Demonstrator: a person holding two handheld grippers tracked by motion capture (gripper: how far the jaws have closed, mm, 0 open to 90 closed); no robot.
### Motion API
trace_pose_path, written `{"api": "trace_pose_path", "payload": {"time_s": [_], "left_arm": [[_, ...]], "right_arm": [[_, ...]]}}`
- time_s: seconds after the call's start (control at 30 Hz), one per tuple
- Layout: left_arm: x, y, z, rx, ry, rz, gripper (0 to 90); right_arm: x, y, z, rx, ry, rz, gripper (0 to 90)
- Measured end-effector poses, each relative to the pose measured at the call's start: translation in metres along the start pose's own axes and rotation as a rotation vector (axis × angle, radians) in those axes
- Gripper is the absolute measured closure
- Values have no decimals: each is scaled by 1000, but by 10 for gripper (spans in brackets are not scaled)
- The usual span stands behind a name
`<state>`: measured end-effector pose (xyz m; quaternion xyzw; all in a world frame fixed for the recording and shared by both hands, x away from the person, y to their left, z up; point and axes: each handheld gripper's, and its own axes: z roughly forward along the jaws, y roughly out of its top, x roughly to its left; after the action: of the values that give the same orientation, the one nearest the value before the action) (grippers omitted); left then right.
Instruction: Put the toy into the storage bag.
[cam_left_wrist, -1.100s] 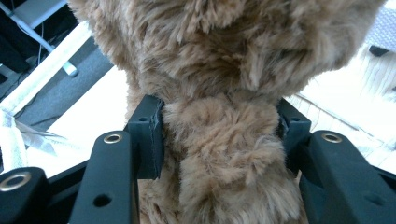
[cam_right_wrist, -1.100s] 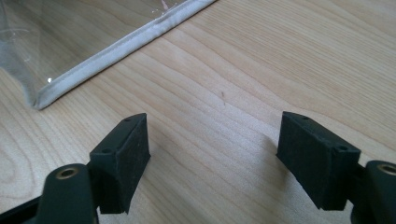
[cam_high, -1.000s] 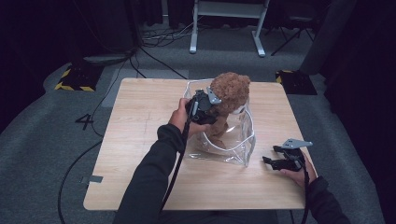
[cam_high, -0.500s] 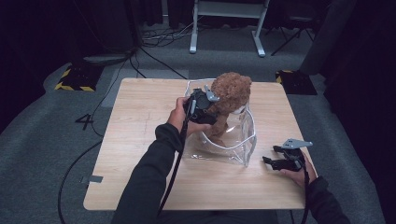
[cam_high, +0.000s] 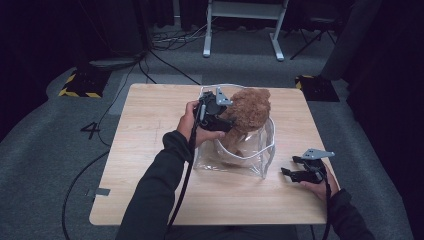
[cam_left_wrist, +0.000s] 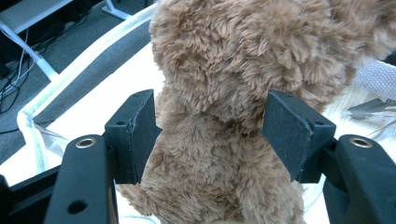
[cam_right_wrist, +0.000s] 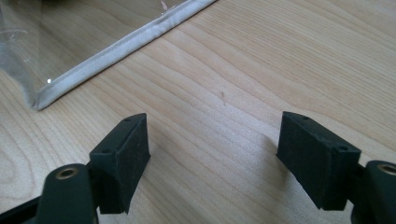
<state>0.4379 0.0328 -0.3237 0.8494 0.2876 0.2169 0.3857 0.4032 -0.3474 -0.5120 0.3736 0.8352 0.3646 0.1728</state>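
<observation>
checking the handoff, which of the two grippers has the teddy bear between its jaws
The left gripper: the brown teddy bear sits between its jaws, which have just been opening, above the clear bag. The right gripper stands open over bare table.

The teddy bear (cam_high: 247, 112) stands in the clear bag (cam_high: 250, 159) at the table's (cam_high: 150, 125) far middle, blocking passage there. Bare wood runs along the left edge, the near edge and the right edge.
</observation>
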Motion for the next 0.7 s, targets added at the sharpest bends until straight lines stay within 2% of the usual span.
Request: {"api": "trace_pose_path", "payload": {"time_s": [0.13, 0.7], "left_arm": [[1, 0, 0, 4, 2, 1, 353], [2, -2, -16, -38, -9, 0, 331]], "right_arm": [[0, 0, 0, 0, 0, 0, 248], [0, 0, 0, -1, 0, 0, 248]]}}
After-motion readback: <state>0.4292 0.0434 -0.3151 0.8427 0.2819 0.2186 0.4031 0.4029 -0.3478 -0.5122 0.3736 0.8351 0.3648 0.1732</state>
